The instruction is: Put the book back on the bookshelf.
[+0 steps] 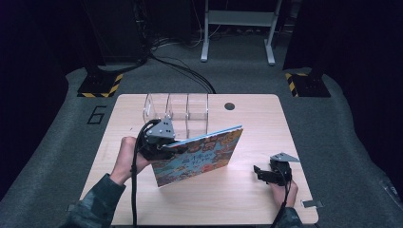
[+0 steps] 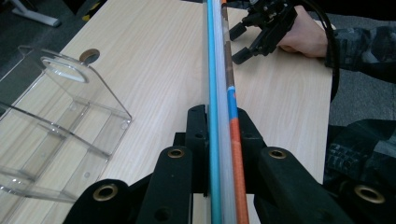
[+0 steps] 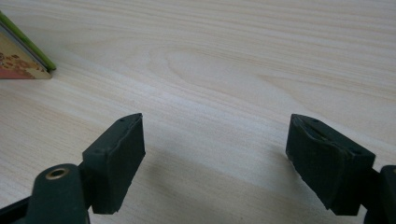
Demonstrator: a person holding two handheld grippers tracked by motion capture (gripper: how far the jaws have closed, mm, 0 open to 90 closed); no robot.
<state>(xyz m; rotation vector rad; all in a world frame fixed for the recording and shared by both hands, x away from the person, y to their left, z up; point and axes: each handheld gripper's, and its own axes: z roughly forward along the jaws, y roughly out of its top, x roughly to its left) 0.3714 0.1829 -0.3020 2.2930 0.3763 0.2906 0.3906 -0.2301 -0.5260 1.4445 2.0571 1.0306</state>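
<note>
Left gripper point(image 2: 219, 126) jaws clamped on book point(image 1: 199, 154) edge, table point(image 1: 247, 190) centre. Book: thin, stiff, light; likely to pivot held at one end. Right gripper point(image 1: 261, 172) wide open, empty, at 4 o'clock. Clear acrylic rack point(image 1: 176, 111) at 12 o'clock, just behind book: collision risk.

On the dark floor mat point(image 1: 57, 137) to the far left of my table I can read a large numeral "6" point(image 1: 96, 115). The cover of the picture book point(image 1: 199, 156) carries lettering across its middle, but it is too small and blurred for me to make out.
</note>
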